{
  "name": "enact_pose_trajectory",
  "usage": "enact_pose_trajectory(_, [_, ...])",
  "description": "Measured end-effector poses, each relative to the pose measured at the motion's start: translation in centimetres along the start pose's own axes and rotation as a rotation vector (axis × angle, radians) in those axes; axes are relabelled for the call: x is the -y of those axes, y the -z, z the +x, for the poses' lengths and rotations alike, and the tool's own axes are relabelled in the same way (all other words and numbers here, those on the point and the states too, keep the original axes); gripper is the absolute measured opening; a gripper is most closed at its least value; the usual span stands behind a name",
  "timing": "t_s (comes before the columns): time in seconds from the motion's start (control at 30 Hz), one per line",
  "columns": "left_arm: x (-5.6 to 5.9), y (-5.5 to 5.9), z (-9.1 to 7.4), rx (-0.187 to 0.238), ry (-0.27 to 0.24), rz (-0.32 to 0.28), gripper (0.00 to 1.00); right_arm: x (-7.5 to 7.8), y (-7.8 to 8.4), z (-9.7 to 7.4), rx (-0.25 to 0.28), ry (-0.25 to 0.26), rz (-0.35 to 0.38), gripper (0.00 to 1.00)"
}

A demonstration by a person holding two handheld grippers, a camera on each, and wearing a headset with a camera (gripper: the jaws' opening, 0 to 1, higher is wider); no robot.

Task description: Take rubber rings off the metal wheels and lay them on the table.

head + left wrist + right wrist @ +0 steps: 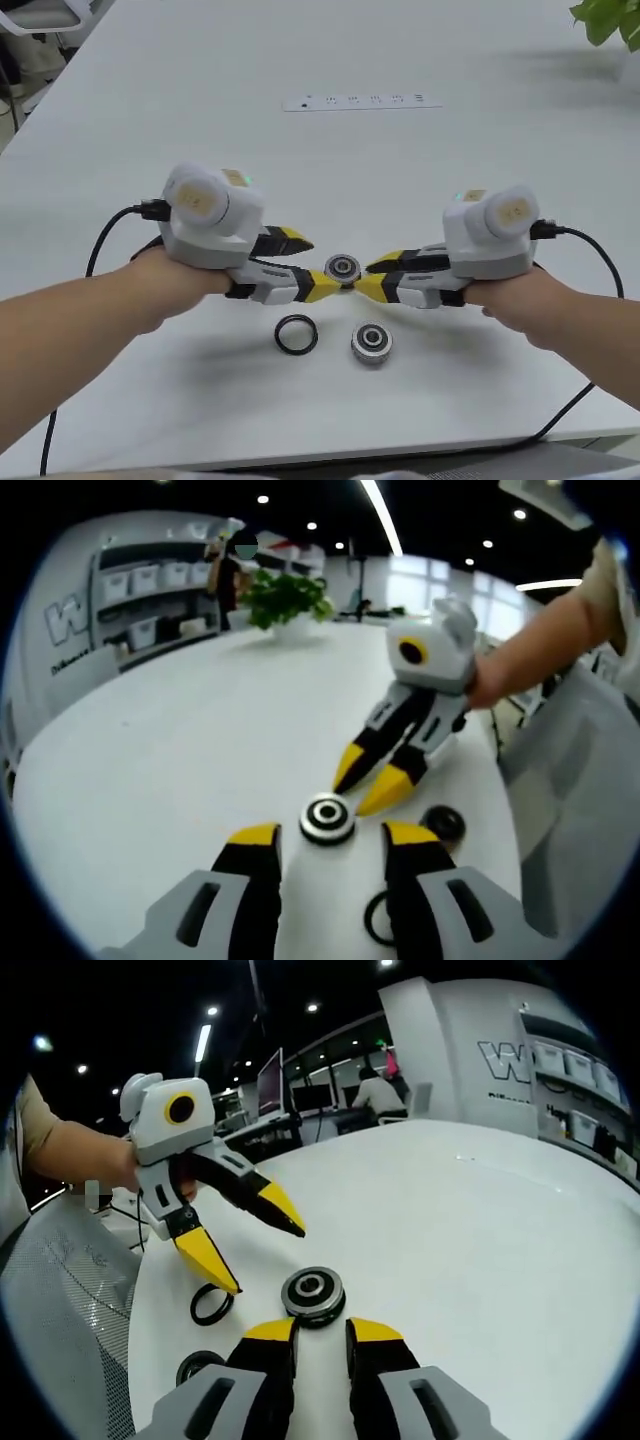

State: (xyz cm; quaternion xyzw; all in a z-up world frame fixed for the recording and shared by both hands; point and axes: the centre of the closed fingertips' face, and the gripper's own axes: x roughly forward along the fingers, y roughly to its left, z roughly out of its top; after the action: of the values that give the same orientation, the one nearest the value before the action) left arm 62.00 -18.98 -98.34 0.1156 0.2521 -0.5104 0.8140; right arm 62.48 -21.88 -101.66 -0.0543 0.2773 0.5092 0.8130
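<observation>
two metal wheels (342, 267) (371, 342), one loose rubber ring (296, 334)

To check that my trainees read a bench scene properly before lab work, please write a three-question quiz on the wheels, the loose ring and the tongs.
1. Multiple choice: how many rubber rings lie loose on the table? A: none. B: one. C: three.
2. True or false: the left tongs are shut on the metal wheel that lies between the two pairs of tongs.
3. Fill in: in the head view, the second wheel lies on the table just to the ____ of the loose ring.

Key: 1 B. 2 False, the left tongs are open. 3 right.
</observation>
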Motion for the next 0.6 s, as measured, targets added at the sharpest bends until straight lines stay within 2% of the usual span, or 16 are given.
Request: enact_pose_trajectory(0.6, [0.4, 0.2, 1.8, -0.028, 0.015, 0.009, 0.28, -0.2, 0.2, 0.3, -0.004, -0.01, 0.002, 0.09])
